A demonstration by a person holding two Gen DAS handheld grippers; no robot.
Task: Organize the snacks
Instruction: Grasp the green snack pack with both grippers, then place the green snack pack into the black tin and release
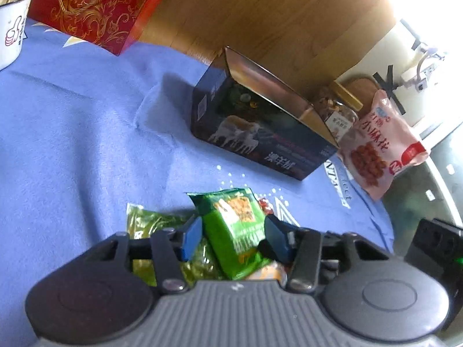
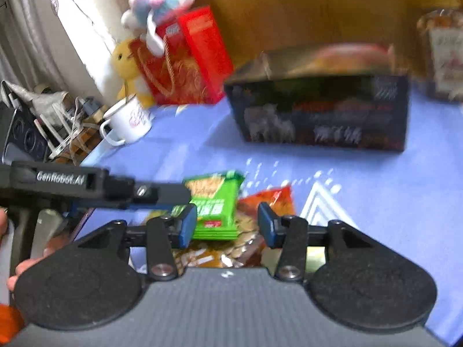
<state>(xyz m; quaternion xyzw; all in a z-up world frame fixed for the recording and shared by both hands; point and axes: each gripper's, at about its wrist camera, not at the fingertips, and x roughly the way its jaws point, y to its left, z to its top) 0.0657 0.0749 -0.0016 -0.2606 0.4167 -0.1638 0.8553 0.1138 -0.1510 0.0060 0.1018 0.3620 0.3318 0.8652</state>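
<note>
My left tool [image 1: 233, 238] has its two blue pads apart, and a green snack packet [image 1: 234, 231] stands between them; I cannot tell if the pads touch it. Under this packet, close to the tool, lie a yellow-green wrapper [image 1: 150, 222] and a small red packet [image 1: 265, 204], all on the blue cloth [image 1: 86, 144] of the table. Ahead of the left tool is an open dark box with sheep printed on it [image 1: 260, 133]. Just beyond its far right corner I see a glass jar with a gold lid [image 1: 338, 110] and a pink snack bag [image 1: 379, 144] leaning beside it. Far ahead to the left are a red gift bag [image 1: 95, 5] and a white mug [image 1: 13, 26].

My right tool [image 2: 228, 224] is also open and grips nothing. The same green snack packet [image 2: 215, 205] lies just ahead of its left pad, and an orange-red packet [image 2: 269, 199] lies beside it toward the right pad. The left tool [image 2: 115, 188] reaches in from the left side of this view. The dark box [image 2: 318, 112] is ahead, blurred.
</note>
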